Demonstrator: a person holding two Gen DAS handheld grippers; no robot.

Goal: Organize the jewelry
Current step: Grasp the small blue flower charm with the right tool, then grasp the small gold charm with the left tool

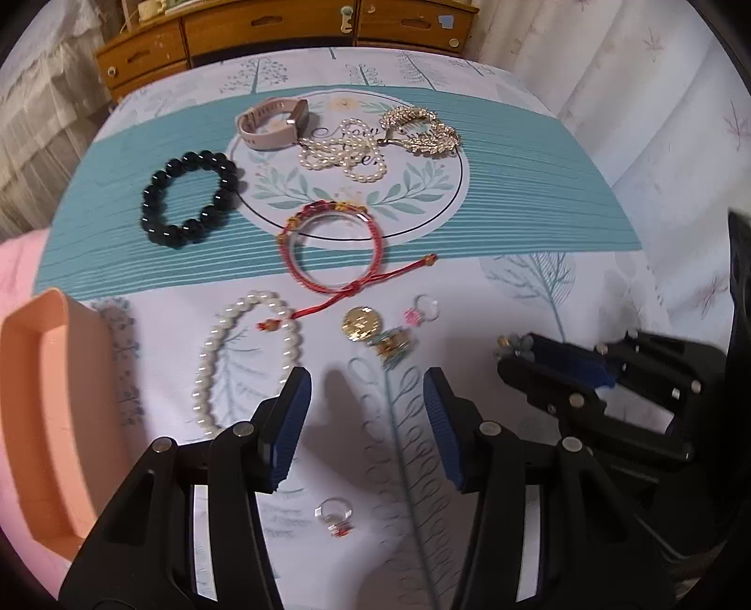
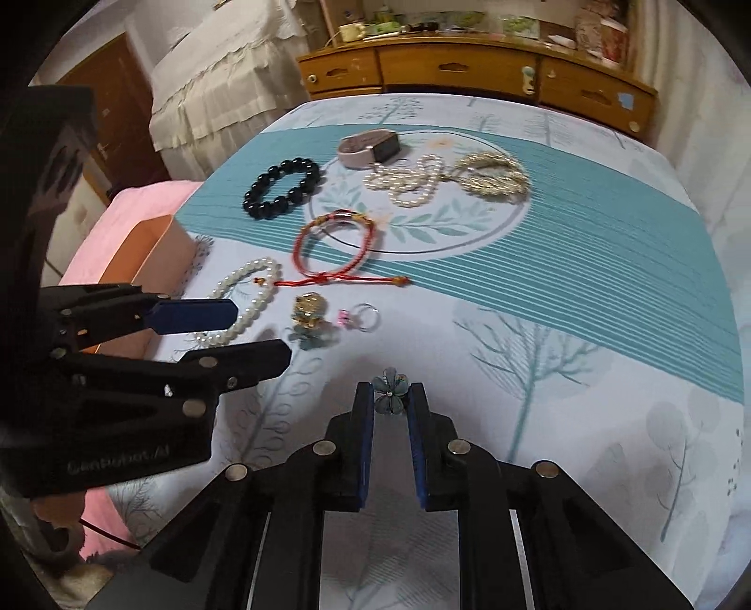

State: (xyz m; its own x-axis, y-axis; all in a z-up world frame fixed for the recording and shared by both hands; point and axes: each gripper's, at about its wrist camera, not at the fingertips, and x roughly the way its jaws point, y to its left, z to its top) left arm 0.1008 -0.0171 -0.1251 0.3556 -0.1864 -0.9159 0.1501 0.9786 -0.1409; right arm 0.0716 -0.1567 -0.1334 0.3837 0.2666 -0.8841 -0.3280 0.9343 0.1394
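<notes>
My right gripper point(image 2: 391, 393) is shut on a small teal flower earring point(image 2: 389, 385) and holds it above the cloth; it shows in the left wrist view point(image 1: 509, 349) at right. My left gripper point(image 1: 366, 389) is open and empty over the cloth, also seen in the right wrist view point(image 2: 256, 331). A peach tray point(image 1: 51, 413) stands at the left. On the cloth lie a white pearl bracelet point(image 1: 244, 356), a red cord bracelet point(image 1: 331, 248), a black bead bracelet point(image 1: 187, 197), a gold disc earring point(image 1: 361, 324), a clear ring point(image 1: 425, 307) and another ring point(image 1: 335, 514).
A pink watch point(image 1: 272, 122), a pearl necklace point(image 1: 342, 150) and gold leaf jewellery point(image 1: 422, 129) lie at the far middle of the table. A wooden drawer unit point(image 1: 281, 33) stands behind. A pink cloth point(image 2: 117, 225) lies left of the table.
</notes>
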